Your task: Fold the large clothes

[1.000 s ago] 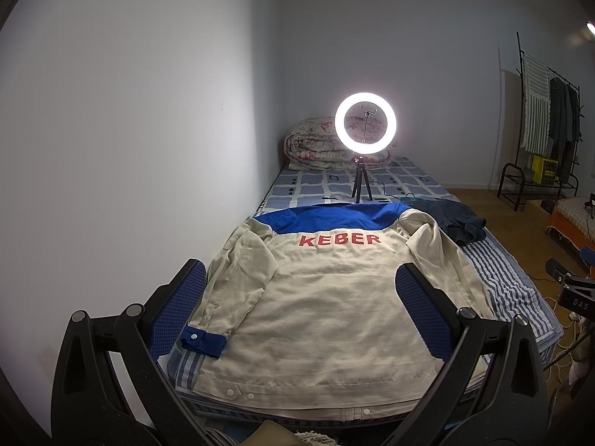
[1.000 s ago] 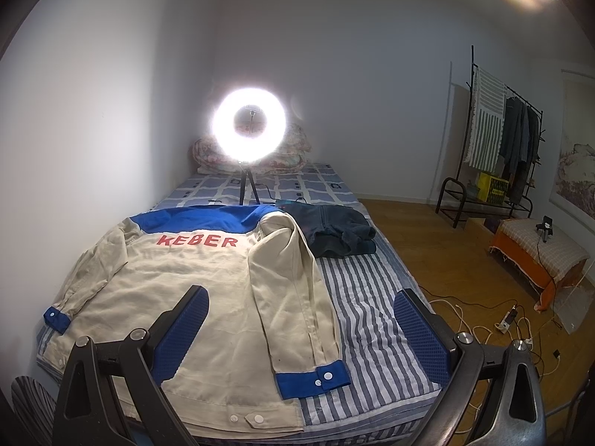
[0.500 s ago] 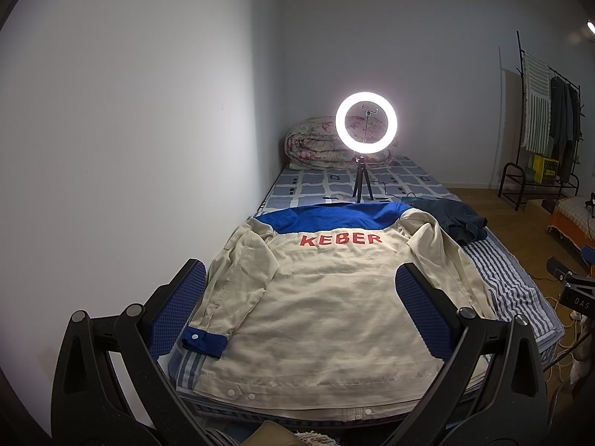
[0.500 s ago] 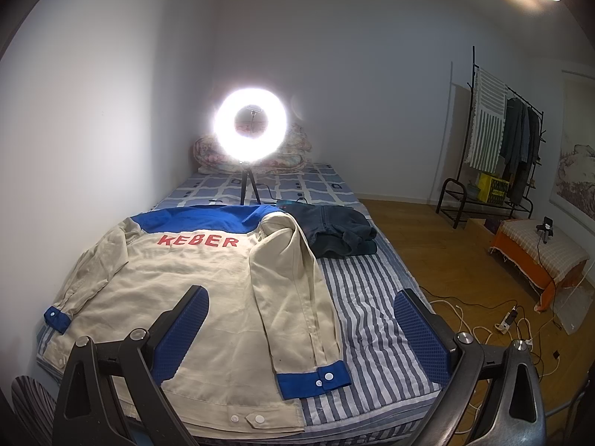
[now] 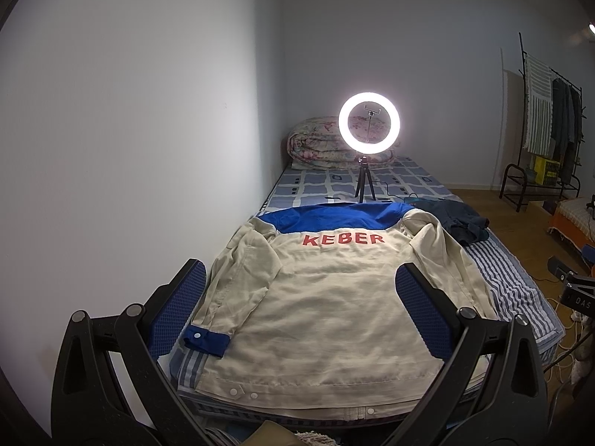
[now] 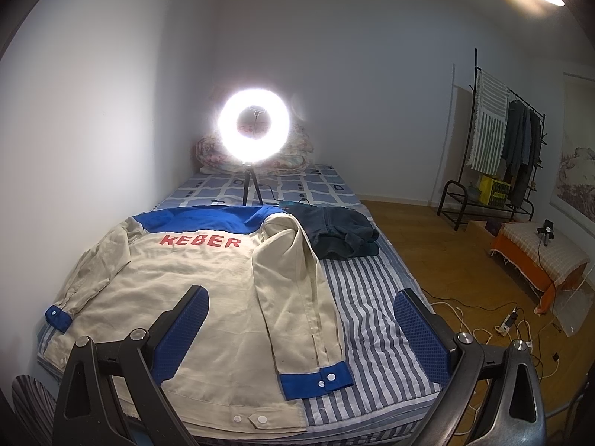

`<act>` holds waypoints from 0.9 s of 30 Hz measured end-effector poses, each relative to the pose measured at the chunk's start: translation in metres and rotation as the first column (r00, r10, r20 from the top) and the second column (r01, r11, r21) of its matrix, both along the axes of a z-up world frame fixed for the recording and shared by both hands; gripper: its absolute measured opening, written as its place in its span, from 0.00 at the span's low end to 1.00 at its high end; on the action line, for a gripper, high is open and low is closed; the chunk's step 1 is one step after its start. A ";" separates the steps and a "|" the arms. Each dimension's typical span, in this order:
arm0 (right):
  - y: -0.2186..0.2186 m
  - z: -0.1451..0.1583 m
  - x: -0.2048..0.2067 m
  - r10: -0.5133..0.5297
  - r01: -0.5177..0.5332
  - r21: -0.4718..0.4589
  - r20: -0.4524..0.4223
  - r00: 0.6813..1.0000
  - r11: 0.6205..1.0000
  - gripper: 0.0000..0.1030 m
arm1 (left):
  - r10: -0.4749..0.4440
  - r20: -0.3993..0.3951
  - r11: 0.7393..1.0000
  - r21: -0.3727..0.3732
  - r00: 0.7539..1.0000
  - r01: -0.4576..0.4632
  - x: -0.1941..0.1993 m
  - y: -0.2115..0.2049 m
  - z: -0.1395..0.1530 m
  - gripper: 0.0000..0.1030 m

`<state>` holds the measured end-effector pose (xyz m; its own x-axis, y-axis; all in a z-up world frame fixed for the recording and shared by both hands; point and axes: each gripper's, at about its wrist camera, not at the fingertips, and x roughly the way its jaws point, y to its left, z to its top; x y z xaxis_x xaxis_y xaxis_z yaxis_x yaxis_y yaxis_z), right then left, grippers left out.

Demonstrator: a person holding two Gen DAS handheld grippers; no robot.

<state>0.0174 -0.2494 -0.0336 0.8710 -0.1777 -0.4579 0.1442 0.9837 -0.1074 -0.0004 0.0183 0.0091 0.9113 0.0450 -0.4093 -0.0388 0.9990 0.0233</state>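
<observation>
Jacket [image 5: 327, 297] flat; claws apparently apart.

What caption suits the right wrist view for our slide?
Open right tool above a beige KEBER jacket spread back-up on a striped bed, ring light glowing beyond.

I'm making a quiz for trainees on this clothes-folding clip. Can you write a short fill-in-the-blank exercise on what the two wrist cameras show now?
1. The red letters on the back of the beige jacket spell ____.
2. Both sleeve cuffs of the jacket are coloured ____.
3. The lit ring light stands on a small ____ on the bed.
4. The left gripper and the right gripper both hold ____.

Missing words: KEBER; blue; tripod; nothing
</observation>
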 end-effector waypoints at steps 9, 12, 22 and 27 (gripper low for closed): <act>0.001 -0.001 -0.001 -0.001 0.001 -0.002 -0.001 1.000 1.000 0.98 | 0.005 0.002 1.000 0.002 1.000 -0.005 -0.001 0.006 -0.002 1.00; 0.001 0.000 -0.001 0.000 0.000 -0.003 0.003 1.000 1.000 0.98 | 0.003 0.000 1.000 0.001 1.000 -0.003 -0.001 0.007 -0.003 1.00; 0.007 0.000 -0.001 0.001 -0.001 -0.006 0.010 1.000 1.000 0.98 | 0.008 -0.003 1.000 0.011 1.000 -0.008 -0.003 0.006 -0.007 1.00; 0.009 0.000 0.000 0.005 -0.005 -0.007 0.009 1.000 1.000 0.98 | 0.016 -0.005 1.000 0.019 1.000 -0.016 -0.002 0.008 -0.012 1.00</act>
